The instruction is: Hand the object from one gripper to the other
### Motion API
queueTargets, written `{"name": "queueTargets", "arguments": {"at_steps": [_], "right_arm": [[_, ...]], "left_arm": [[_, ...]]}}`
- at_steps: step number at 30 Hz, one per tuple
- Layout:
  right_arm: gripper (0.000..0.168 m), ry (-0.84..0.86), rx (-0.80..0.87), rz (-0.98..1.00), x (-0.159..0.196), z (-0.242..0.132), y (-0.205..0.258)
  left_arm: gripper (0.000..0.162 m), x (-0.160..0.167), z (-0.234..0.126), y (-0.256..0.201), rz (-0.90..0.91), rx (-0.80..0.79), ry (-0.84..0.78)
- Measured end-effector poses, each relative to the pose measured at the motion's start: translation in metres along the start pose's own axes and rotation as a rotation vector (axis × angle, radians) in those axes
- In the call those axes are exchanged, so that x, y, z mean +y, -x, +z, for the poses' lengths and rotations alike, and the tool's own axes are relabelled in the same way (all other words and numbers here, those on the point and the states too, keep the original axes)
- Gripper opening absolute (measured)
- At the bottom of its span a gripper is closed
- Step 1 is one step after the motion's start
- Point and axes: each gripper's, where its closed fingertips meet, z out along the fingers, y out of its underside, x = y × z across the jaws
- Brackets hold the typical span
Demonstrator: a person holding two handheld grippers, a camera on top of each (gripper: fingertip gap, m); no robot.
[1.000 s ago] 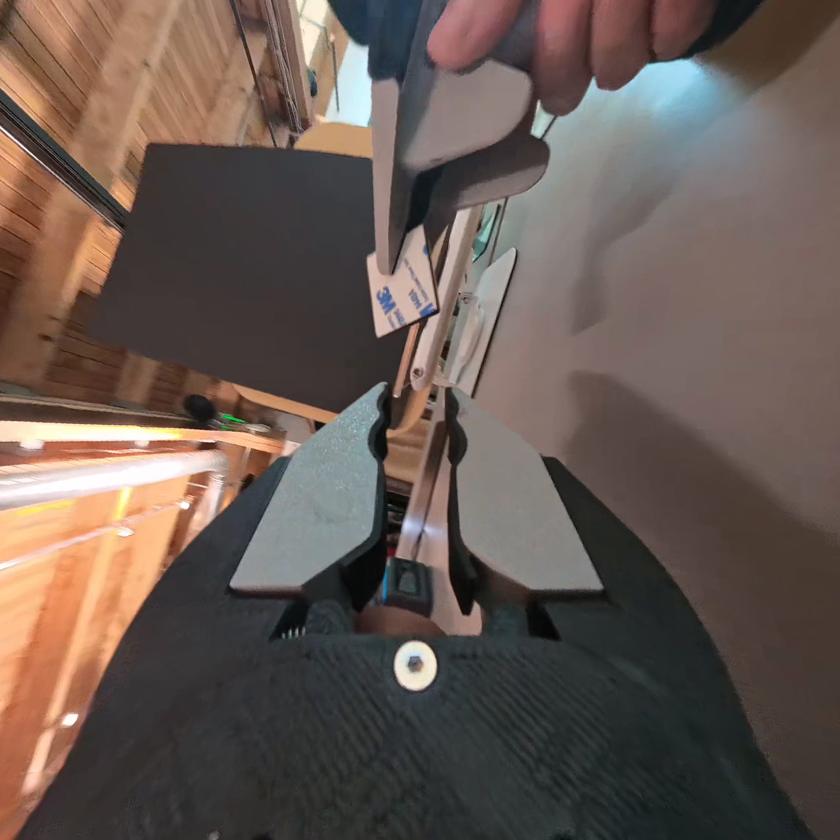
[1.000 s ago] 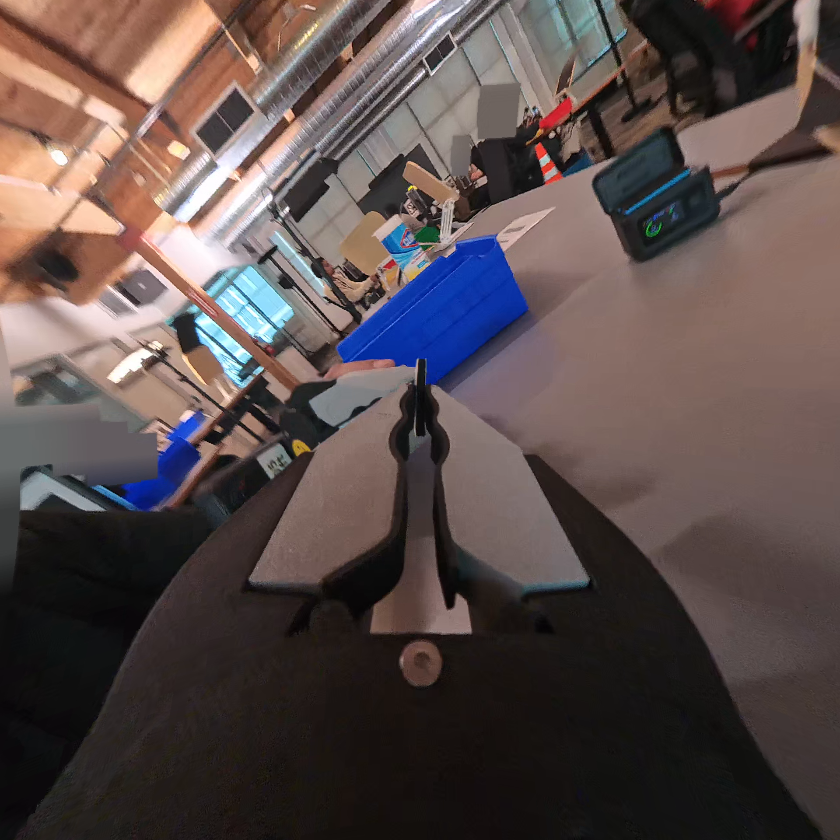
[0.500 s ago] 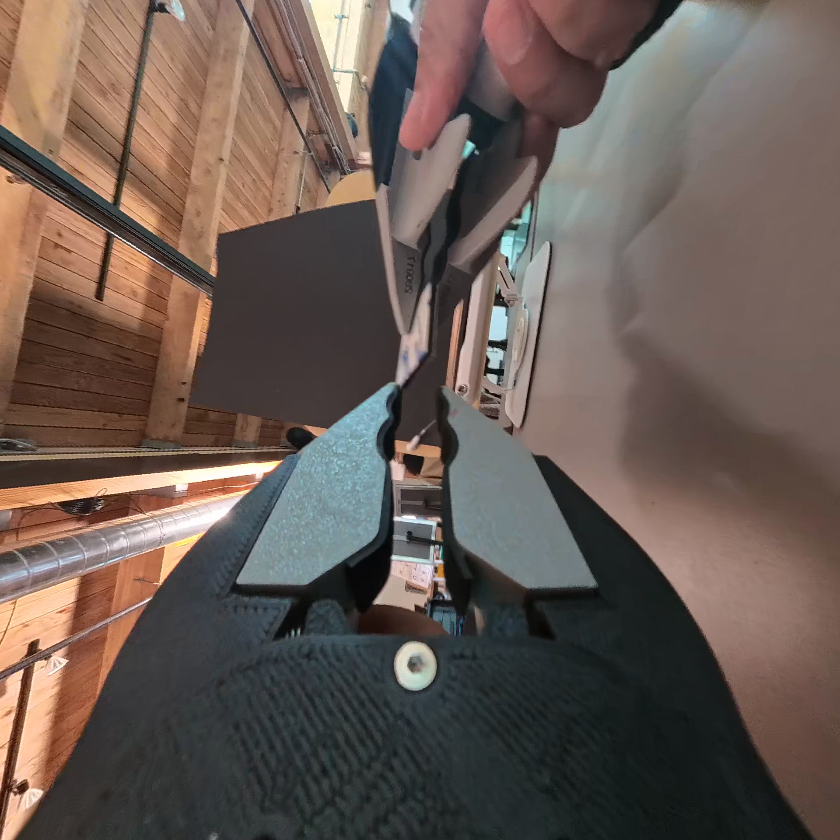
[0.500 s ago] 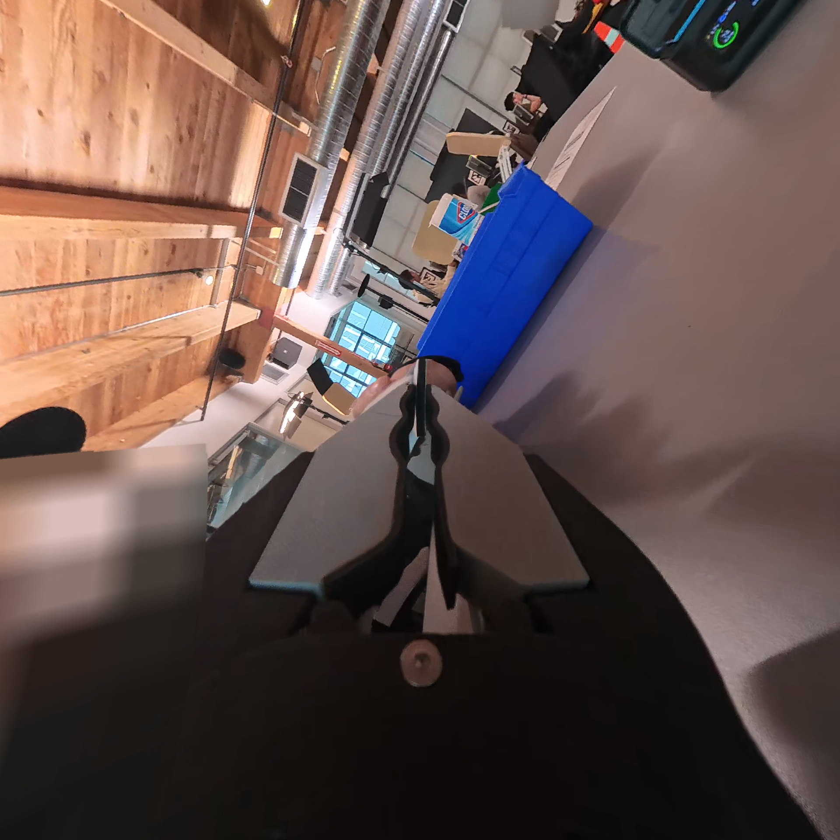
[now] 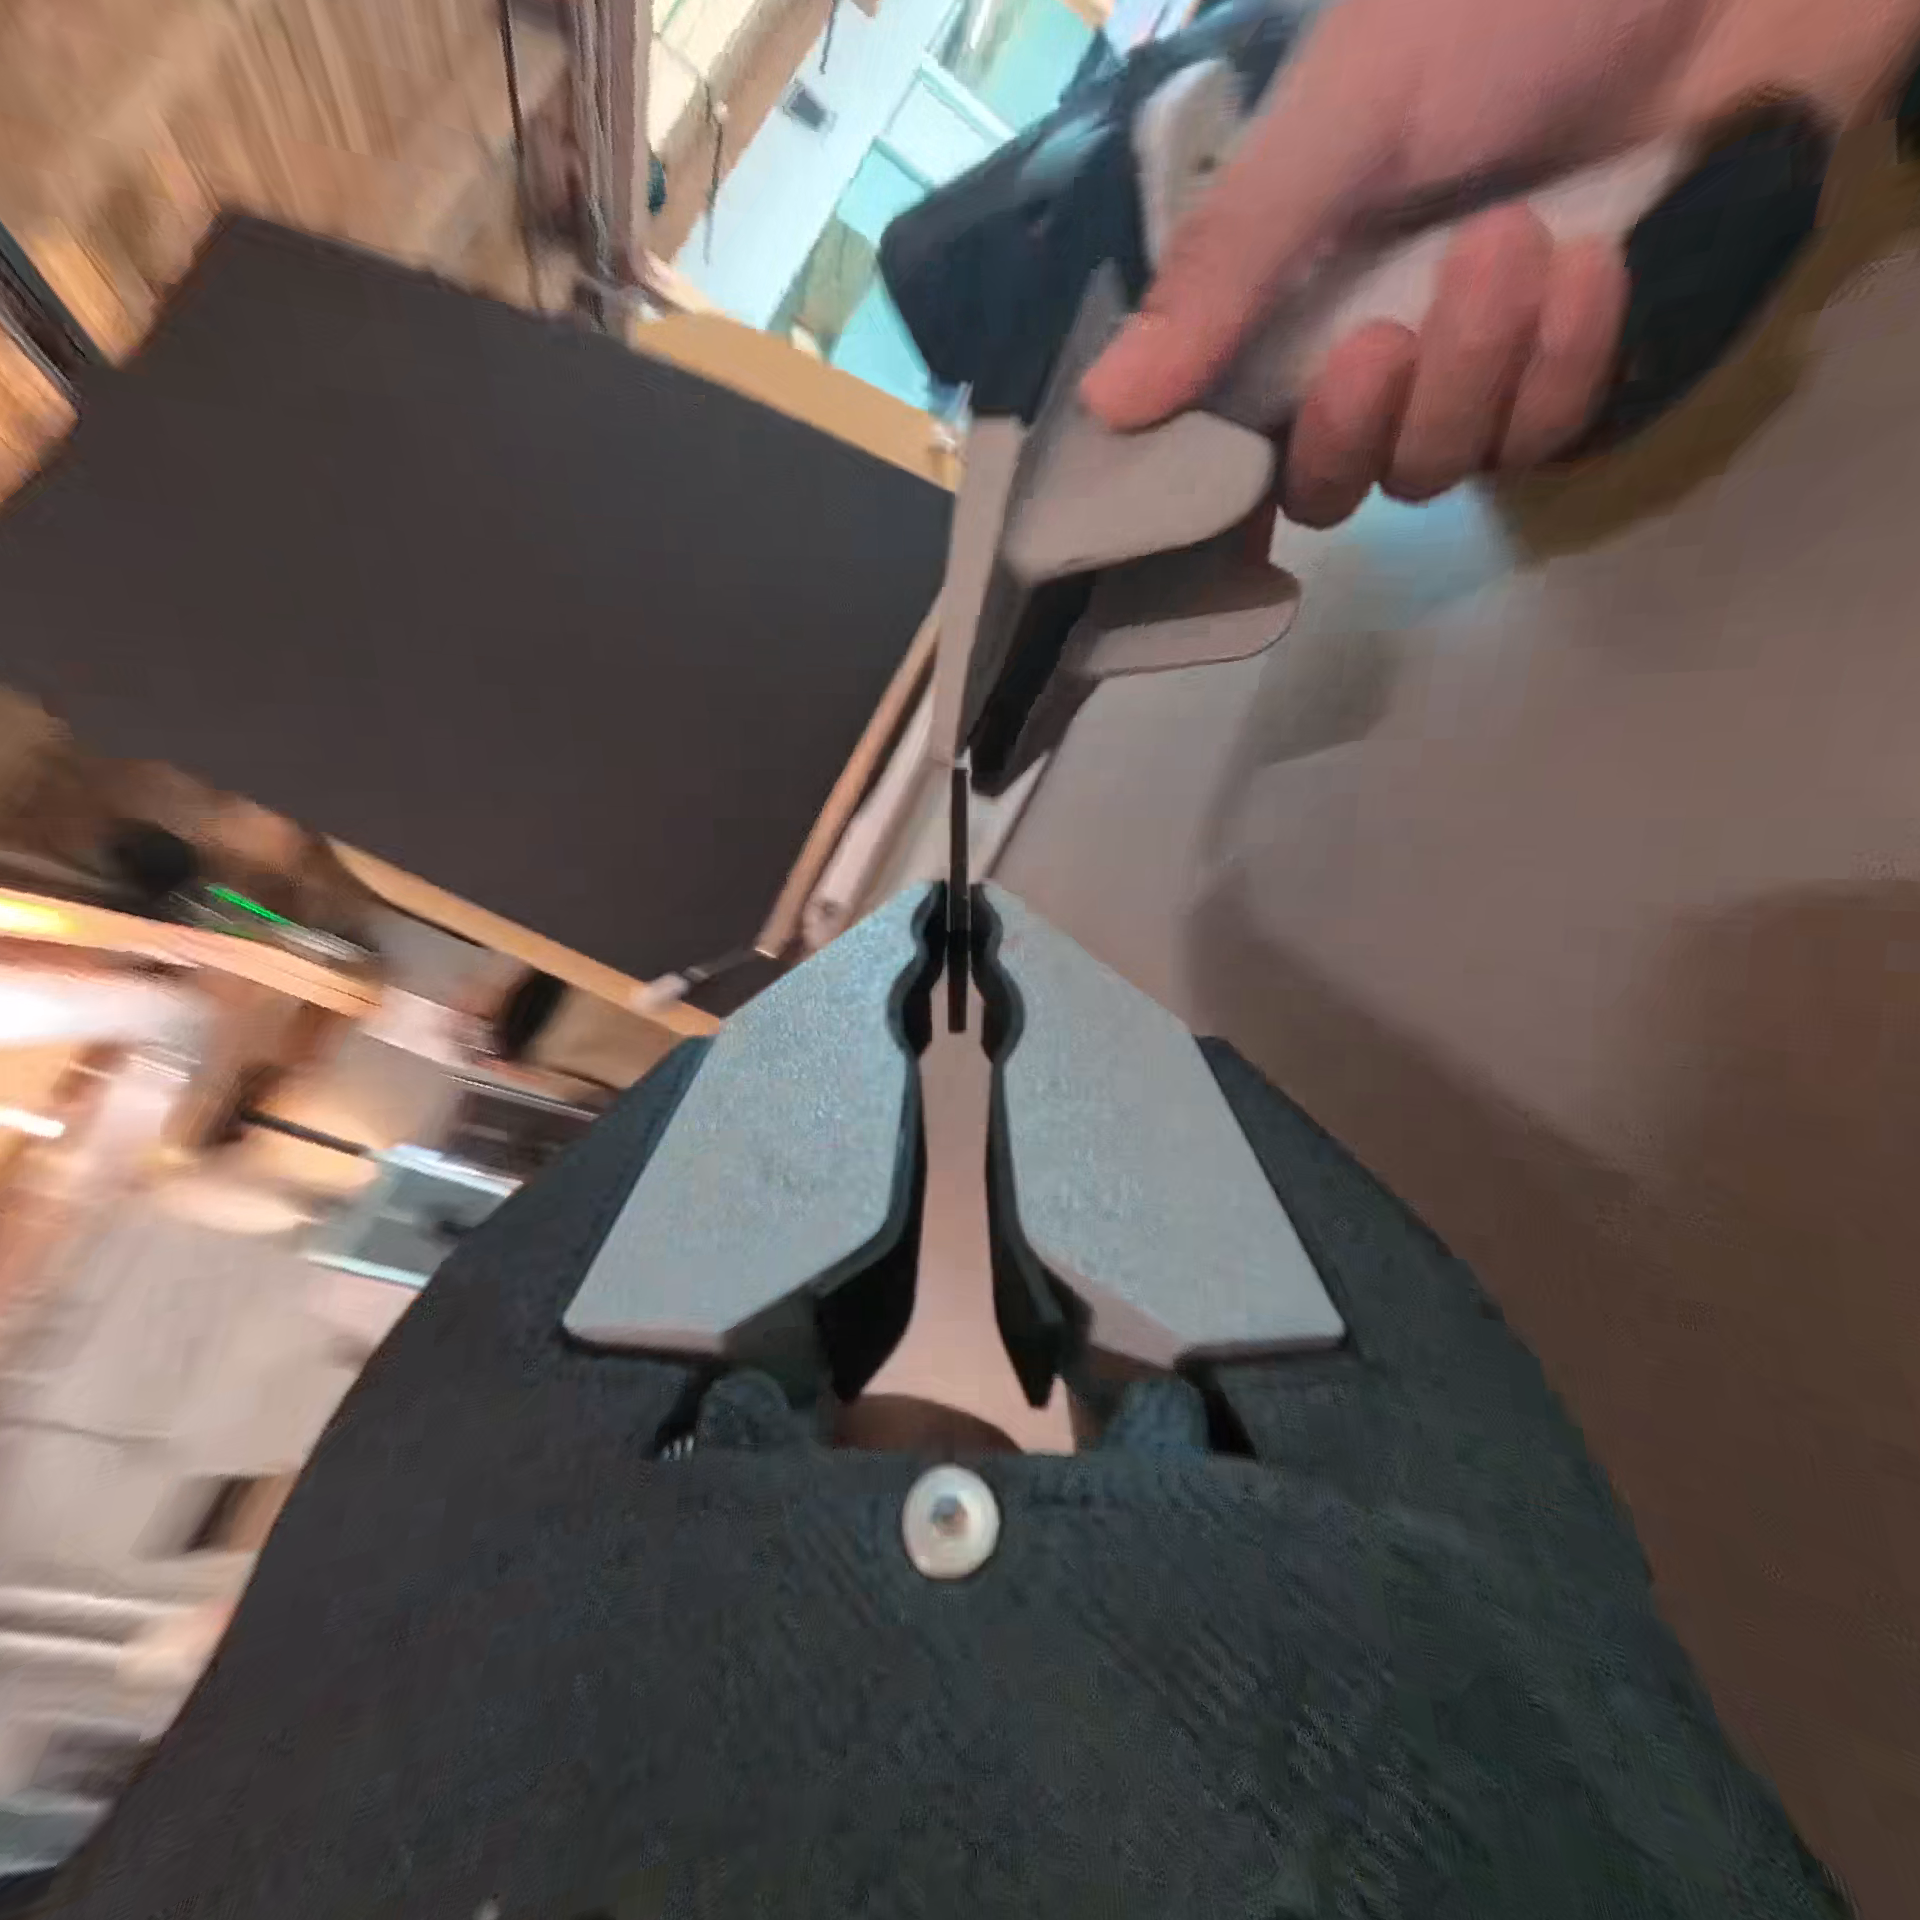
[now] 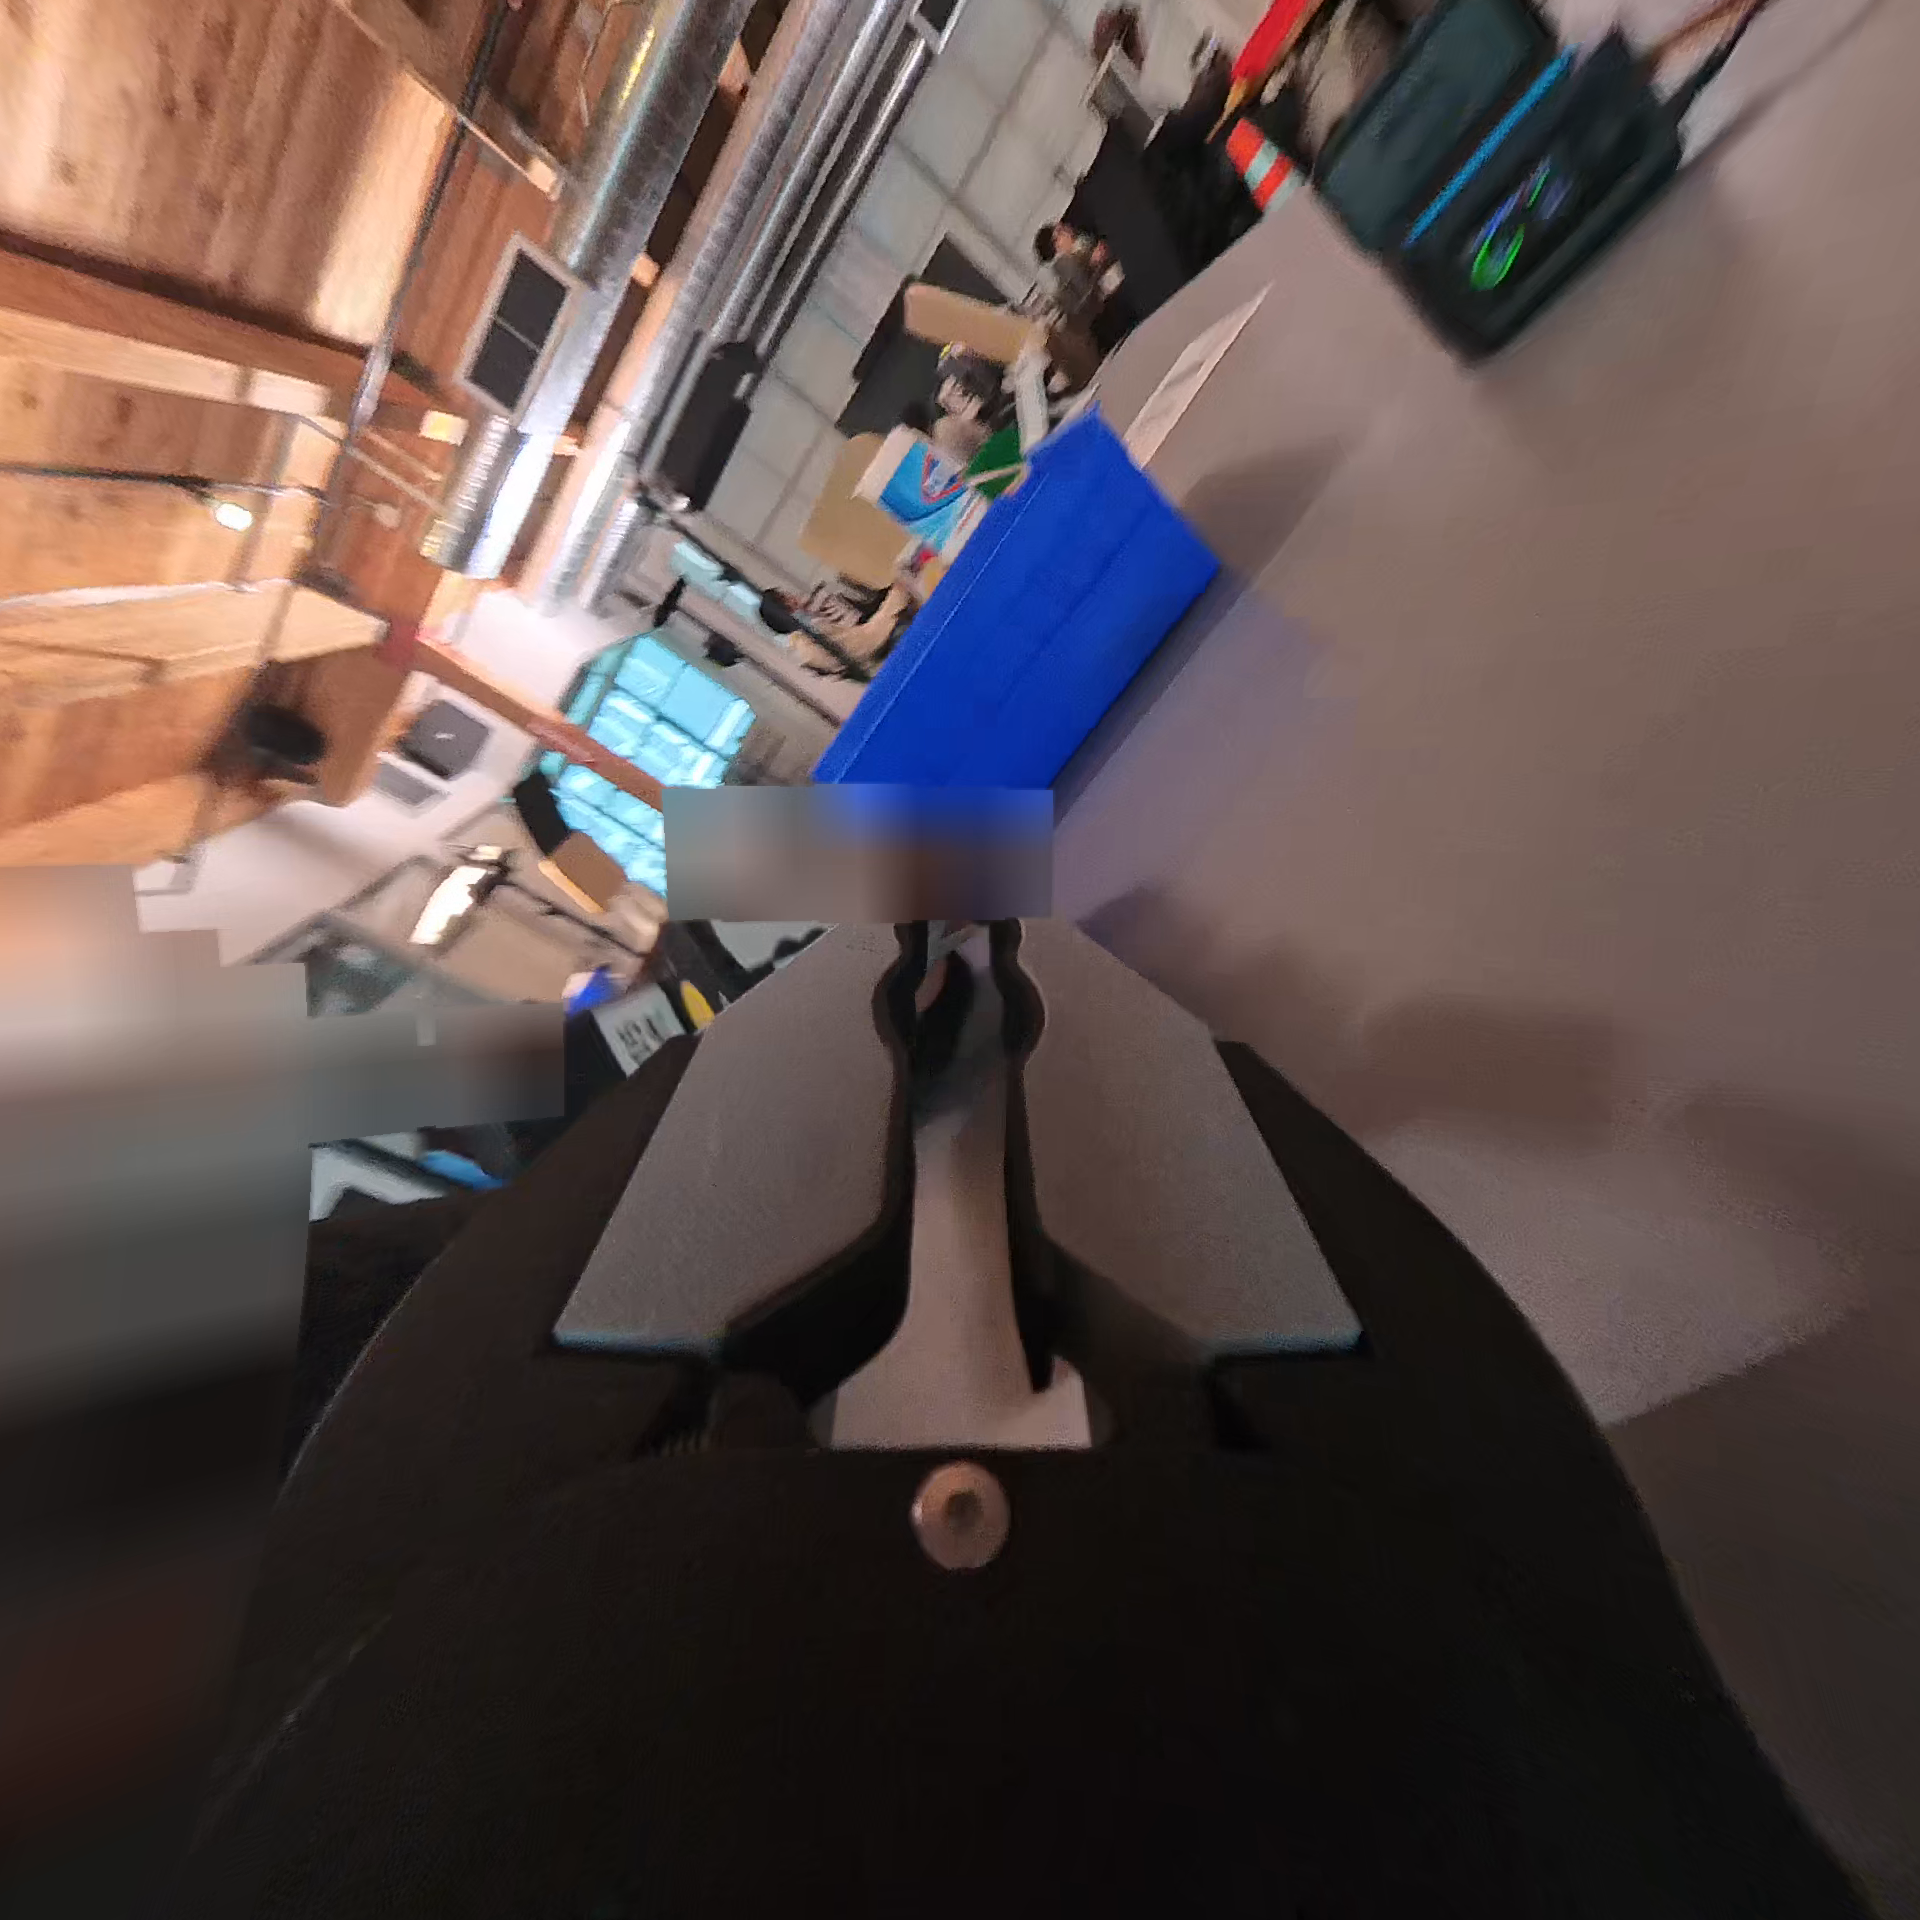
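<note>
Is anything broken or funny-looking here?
Nothing looks broken or spilled. The thin dark card sits straight, edge-on, pinched in the left gripper. The right gripper is close by its far end. The pictures are only blurry.

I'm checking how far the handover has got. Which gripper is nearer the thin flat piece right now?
Left. The left gripper is shut on the thin flat piece, seen edge-on. The right gripper sits just beyond the piece's far end, apparently released.
</note>
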Motion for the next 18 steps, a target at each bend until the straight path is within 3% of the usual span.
{"name": "queueTargets", "arguments": {"at_steps": [3,7,12,18], "right_arm": [[0.016,-0.011,0.068,-0.202,-0.008,-0.005,0.006],[0.03,0.033,0.066,-0.418,0.0,0.006,0.023],[0.03,0.058,0.066,-0.588,0.009,0.014,0.031],[0.025,0.058,0.025,-0.659,0.015,0.019,0.042]], "left_arm": [[0.001,0.013,-0.002,0.01,-0.335,0.105,-0.022],[0.001,0.015,-0.009,0.018,-0.636,0.218,-0.088],[0.001,-0.01,-0.022,0.025,-0.85,0.349,-0.249],[0.0,-0.022,-0.028,0.019,-0.98,0.487,-0.317]]}}
